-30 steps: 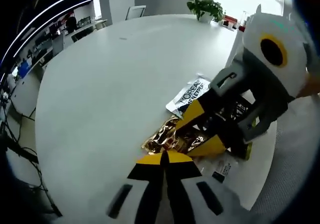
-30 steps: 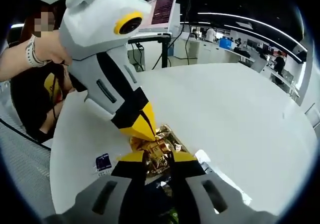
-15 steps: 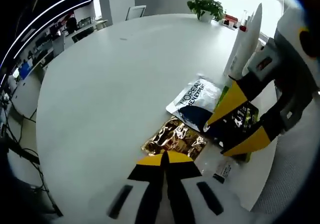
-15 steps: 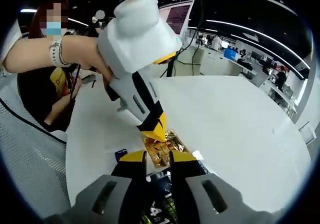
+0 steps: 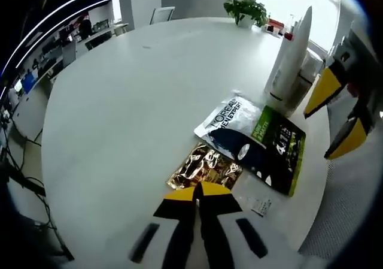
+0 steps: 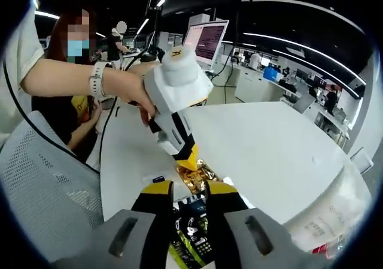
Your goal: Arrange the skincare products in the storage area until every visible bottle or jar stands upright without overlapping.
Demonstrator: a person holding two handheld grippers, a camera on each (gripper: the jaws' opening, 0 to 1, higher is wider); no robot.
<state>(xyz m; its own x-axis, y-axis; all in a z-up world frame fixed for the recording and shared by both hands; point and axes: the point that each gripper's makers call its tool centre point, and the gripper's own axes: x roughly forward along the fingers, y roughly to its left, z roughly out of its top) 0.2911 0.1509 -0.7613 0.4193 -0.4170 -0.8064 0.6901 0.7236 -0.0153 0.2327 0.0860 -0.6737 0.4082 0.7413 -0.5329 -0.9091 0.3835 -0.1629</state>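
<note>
A broad white tabletop (image 5: 131,95) filled the left gripper view, with a potted plant (image 5: 246,8) at its far edge near the top of the frame. A tall white bottle (image 5: 290,53) stood upright at upper right, touching a white jar (image 5: 306,71) just beside it. Three flat sachets lay overlapping right of centre: a white-and-navy sachet (image 5: 230,122), a green-and-black sachet (image 5: 276,146) and a gold foil sachet (image 5: 206,168). The left claw (image 5: 197,192) was pressed shut at the gold foil sachet's near edge, at lower centre. The right claw (image 5: 338,116) hung open at the right edge, off the tabletop. In the right gripper view, a person's hand (image 6: 128,92) held the left gripper at centre.
</note>
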